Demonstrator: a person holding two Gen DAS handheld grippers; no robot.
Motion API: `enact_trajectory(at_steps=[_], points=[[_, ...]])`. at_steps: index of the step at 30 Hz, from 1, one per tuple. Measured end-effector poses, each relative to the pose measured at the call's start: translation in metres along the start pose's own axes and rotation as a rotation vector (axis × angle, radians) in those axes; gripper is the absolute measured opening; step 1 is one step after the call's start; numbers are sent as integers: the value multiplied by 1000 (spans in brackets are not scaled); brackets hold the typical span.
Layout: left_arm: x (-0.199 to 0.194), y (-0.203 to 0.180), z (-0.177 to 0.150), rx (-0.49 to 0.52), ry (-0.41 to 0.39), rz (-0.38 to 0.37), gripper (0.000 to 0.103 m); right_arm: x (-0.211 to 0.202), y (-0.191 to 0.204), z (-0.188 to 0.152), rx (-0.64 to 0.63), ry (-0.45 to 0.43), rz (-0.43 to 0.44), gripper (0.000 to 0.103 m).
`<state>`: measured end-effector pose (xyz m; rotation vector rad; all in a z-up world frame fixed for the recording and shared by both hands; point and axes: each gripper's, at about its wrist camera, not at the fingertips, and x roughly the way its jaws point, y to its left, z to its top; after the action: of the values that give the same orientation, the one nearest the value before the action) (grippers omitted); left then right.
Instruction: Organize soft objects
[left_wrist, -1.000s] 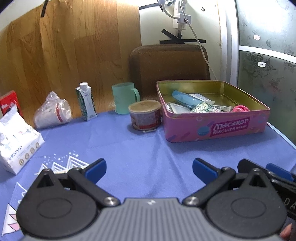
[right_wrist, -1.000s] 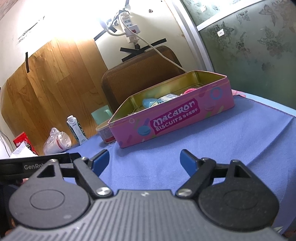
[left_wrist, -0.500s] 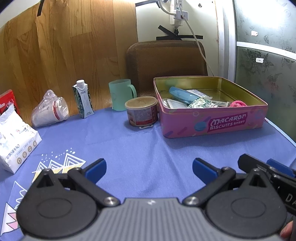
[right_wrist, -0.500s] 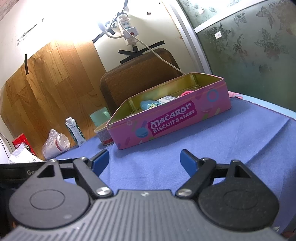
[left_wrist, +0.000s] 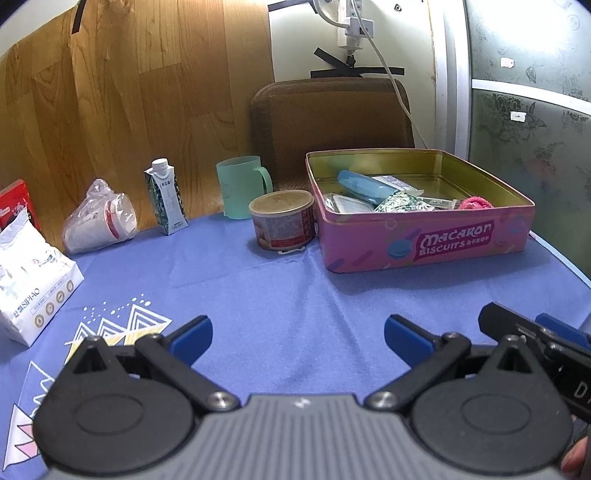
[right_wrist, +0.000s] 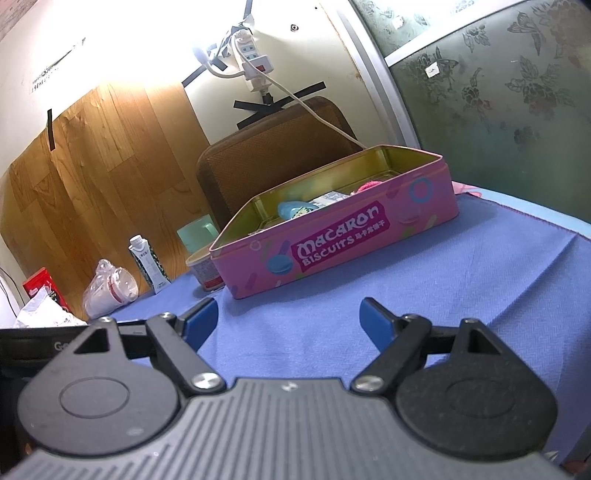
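Observation:
A pink "Macaron Biscuits" tin (left_wrist: 424, 243) stands open on the blue tablecloth at the right; it also shows in the right wrist view (right_wrist: 332, 247). Inside lie a blue soft case (left_wrist: 364, 184), silvery packets (left_wrist: 402, 202) and a pink fuzzy scrunchie (left_wrist: 476, 203). My left gripper (left_wrist: 297, 334) is open and empty, low over the cloth in front of the tin. My right gripper (right_wrist: 288, 319) is open and empty, also short of the tin. The right gripper's body shows at the left view's right edge (left_wrist: 535, 332).
A round can (left_wrist: 282, 218), a green mug (left_wrist: 242, 186), a small carton (left_wrist: 166, 197), bagged paper cups (left_wrist: 99, 221), a white tissue pack (left_wrist: 29, 284) and a red box (left_wrist: 14, 203) line the back and left. A brown chair back (left_wrist: 332, 122) stands behind the table.
Both grippers have drawn back and risen slightly from the tin; the tin looks smaller and farther. Jaws stay open and empty.

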<state>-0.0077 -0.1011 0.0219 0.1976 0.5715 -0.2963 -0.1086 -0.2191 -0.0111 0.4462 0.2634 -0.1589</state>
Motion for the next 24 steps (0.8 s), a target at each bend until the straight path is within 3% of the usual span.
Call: enact_trajectory(at_steps=[24], points=[[10,3,-3,-2,42,-7,103,5,1,-4,1,13,3,86]])
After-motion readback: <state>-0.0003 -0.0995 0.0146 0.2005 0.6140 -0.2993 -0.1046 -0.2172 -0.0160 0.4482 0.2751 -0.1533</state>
